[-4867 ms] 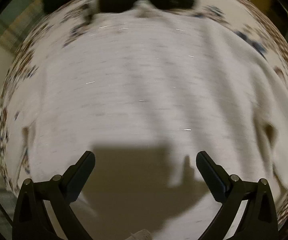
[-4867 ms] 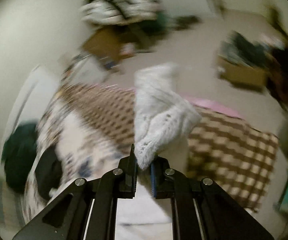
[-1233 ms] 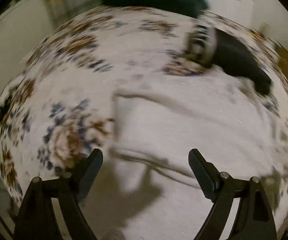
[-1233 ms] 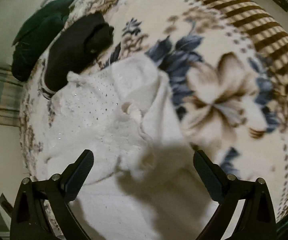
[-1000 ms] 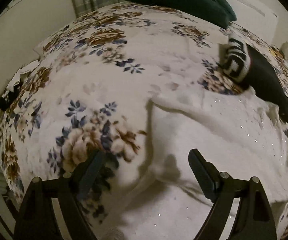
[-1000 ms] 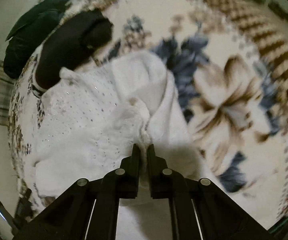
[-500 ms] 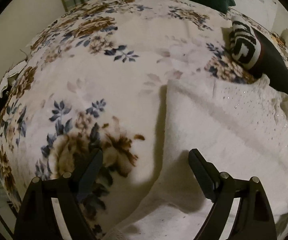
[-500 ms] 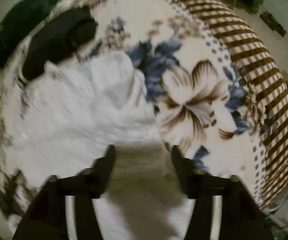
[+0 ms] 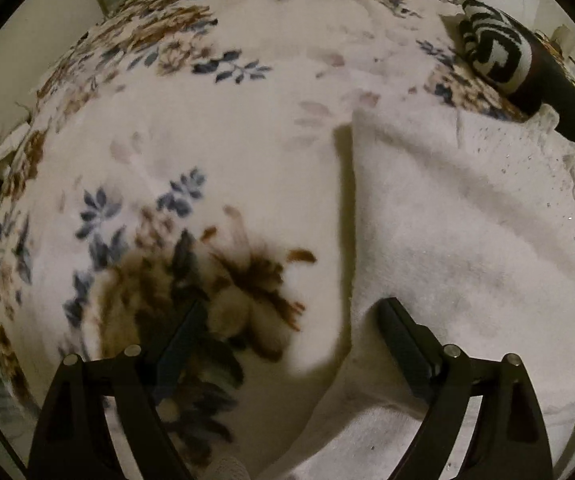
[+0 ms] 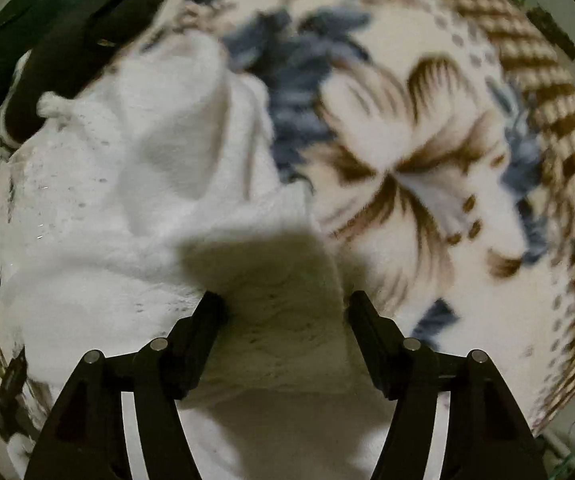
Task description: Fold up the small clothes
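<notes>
Right gripper (image 10: 283, 316) now stands with jaws spread wide and empty; a second ago it was pinched on a fold of the white knit garment (image 10: 135, 184), so the fold has been laid down and let go. Left gripper (image 9: 287, 332) has stayed wide open throughout and has drifted closer to the garment's left edge.

Garment position: spread on the floral blanket (image 9: 175, 152) covering the bed. In the left wrist view the white knit garment (image 9: 467, 232) fills the right half of the frame, its straight side edge running away from the camera, one left finger (image 9: 403, 336) over the cloth and the other over bare blanket. So the jaws straddle that edge, probably set up to take it next.

In the right wrist view, a sleeve or side panel lies doubled inward over the body, with a raised hump near the top. The right jaws hover over the lower hem area, holding nothing.

A black garment with a striped cuff (image 9: 499, 56) lies beyond the collar end, touching or just beside the white knit; not involved.

Judgement: one side fold made, opposite side pending. Risk: thick knit may spring back open.
</notes>
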The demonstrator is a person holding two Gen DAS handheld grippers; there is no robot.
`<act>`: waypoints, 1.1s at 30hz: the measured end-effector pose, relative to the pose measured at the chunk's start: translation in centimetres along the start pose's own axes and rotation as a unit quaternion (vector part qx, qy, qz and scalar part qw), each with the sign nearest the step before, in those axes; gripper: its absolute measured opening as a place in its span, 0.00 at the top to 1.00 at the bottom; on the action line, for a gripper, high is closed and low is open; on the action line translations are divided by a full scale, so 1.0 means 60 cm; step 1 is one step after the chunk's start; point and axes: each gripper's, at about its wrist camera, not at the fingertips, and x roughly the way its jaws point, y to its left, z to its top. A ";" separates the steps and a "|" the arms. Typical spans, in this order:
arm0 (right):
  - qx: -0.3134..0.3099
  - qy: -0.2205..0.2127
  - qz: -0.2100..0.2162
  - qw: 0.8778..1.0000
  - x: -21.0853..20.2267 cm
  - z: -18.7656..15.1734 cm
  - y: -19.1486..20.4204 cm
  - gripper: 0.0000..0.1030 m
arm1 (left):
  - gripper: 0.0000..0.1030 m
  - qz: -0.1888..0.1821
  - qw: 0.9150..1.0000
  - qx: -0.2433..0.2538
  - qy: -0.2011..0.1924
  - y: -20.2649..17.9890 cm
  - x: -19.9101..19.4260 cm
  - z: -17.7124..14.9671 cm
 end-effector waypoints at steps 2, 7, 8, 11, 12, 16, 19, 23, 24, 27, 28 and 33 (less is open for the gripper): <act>-0.014 -0.008 0.017 1.000 -0.036 -0.008 0.006 0.33 | 0.13 -0.017 1.000 -0.003 -0.012 0.008 -0.034 -0.009; -0.025 0.006 0.033 0.999 -0.082 -0.069 -0.036 0.26 | 0.13 -0.054 0.998 0.009 0.014 0.028 -0.087 -0.105; -0.021 0.010 0.028 0.999 -0.084 -0.087 -0.056 0.26 | 0.13 -0.059 0.998 0.012 0.022 0.029 -0.092 -0.125; -0.002 0.033 0.026 0.999 -0.071 -0.140 -0.119 0.26 | 0.13 -0.063 0.996 0.024 0.050 0.033 -0.097 -0.204; 0.008 0.037 0.028 0.999 -0.067 -0.157 -0.141 0.26 | 0.13 -0.062 0.996 0.027 0.060 0.035 -0.095 -0.230; 0.019 0.053 0.026 0.998 -0.054 -0.222 -0.213 0.26 | 0.13 -0.059 0.996 0.019 0.071 0.045 -0.094 -0.314; 0.016 0.065 0.029 0.997 -0.037 -0.258 -0.262 0.26 | 0.13 -0.052 0.996 0.018 0.073 0.049 -0.084 -0.362; 0.025 0.108 0.100 0.989 -0.002 -0.320 -0.301 0.26 | 0.13 -0.045 0.996 0.018 0.074 0.053 -0.073 -0.407; 0.021 0.119 0.113 0.986 0.007 -0.337 -0.304 0.26 | 0.13 -0.044 0.996 0.015 0.076 0.055 -0.070 -0.415; 0.014 0.127 0.135 0.983 0.021 -0.379 -0.309 0.26 | 0.13 -0.049 0.995 0.008 0.082 0.064 -0.062 -0.432; 0.009 0.117 0.135 0.984 0.021 -0.384 -0.308 0.26 | 0.13 -0.052 0.995 0.007 0.081 0.066 -0.059 -0.435; 0.004 0.122 0.175 0.977 0.007 -0.400 -0.306 0.26 | 0.14 -0.069 0.995 -0.011 0.073 0.079 -0.055 -0.443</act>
